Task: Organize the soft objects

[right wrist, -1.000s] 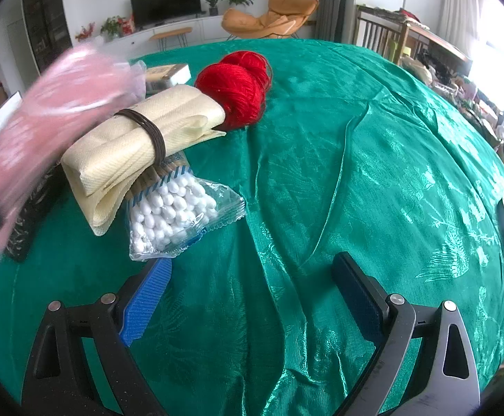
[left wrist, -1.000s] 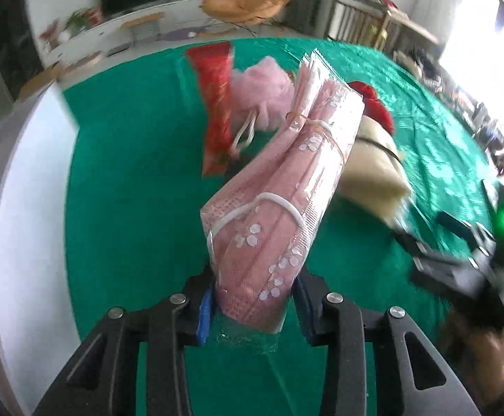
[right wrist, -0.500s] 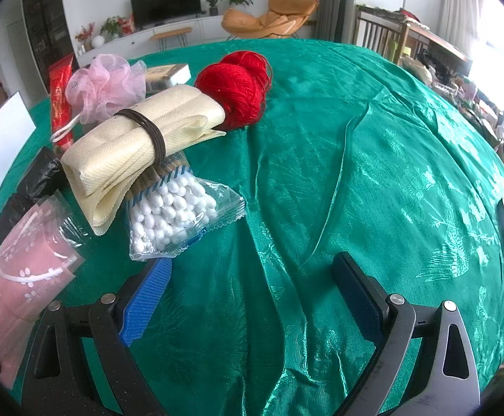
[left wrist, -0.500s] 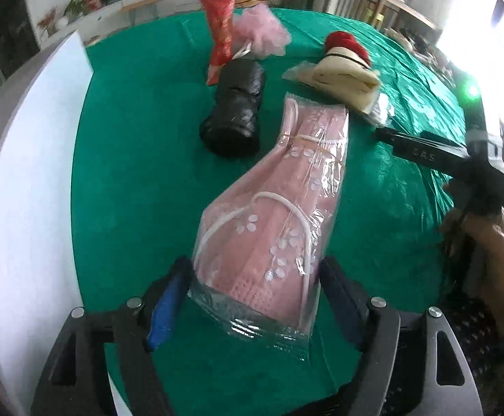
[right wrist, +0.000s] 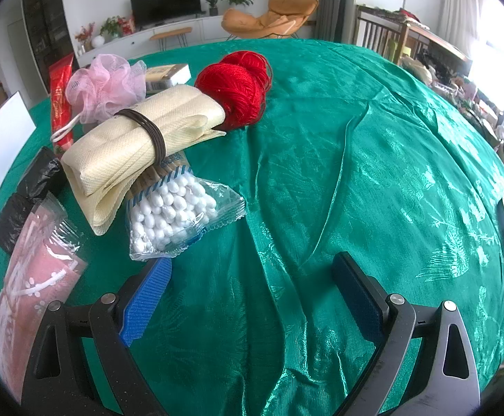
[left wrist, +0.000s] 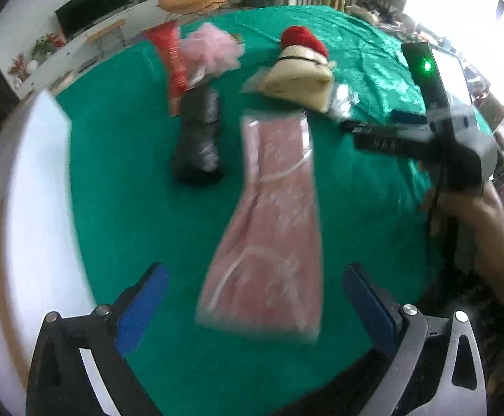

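Released since the earlier frame, the pink plastic-wrapped mask pack (left wrist: 272,222) lies on the green cloth (left wrist: 130,180); left gripper (left wrist: 255,298) and right gripper (right wrist: 252,287) hover, fingers wide.

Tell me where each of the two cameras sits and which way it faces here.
Left wrist: on the left gripper, open, looking across the green cloth at the pink mask pack; the person's right hand shows.
Right wrist: on the right gripper, open, facing the cotton swab bag and red yarn.
Shared: mask pack, black roll, cream cloth roll.
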A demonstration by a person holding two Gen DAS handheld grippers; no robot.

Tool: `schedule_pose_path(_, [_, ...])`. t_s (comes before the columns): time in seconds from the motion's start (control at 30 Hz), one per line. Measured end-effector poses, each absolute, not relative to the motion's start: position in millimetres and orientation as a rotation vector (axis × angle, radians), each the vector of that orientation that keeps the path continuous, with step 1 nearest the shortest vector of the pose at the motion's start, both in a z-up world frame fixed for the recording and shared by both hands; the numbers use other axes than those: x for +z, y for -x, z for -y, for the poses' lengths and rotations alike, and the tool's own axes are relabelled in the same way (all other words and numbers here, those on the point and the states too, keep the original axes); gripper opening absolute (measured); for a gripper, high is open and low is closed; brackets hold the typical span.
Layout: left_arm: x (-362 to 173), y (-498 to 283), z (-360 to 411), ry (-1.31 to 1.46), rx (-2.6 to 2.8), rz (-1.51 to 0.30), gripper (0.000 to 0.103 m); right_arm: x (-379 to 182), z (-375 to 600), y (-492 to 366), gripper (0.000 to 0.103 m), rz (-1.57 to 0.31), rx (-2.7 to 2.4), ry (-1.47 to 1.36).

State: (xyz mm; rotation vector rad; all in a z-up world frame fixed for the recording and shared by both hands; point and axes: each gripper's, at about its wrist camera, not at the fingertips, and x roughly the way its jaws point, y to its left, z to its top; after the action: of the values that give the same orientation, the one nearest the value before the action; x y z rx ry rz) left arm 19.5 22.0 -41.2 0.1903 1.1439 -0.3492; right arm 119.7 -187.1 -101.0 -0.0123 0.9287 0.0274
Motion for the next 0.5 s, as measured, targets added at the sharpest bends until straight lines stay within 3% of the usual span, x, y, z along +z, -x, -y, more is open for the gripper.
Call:
schedule_pose_path(0.23, [-88,-53,25,-0.331,-0.304,-1.141,0.102,-101,187,-120,0.096,-0.929,0.027,0.013])
schedule_pose_path(0.37, [-91,-58,4,-0.159,-0.301,-1.164,0.100,-101,187,-120,0.096,-0.929,0.027,0.013])
schedule_pose_path(0.4, [-90,-55,0,-0.146,-0.290,-1.141,0.096,-101,187,-120,0.096,-0.929,0.027,0.013])
schedule_pose_path(0.43, [-87,-52,-3,-0.143,-0.281,-1.122,0.086,-101,187,-120,0.096,-0.929,0.027,0.013])
schedule_pose_path(0.47, [-83,-49,-6,-0.135,-0.271,-1.098,0.065,-101,187,-120,0.096,-0.929,0.027,0.013])
schedule_pose_path(0.5, [-79,-47,-10,-0.133,-0.247,-1.088,0.057,-101,187,-120,0.096,-0.929,0.027,0.013])
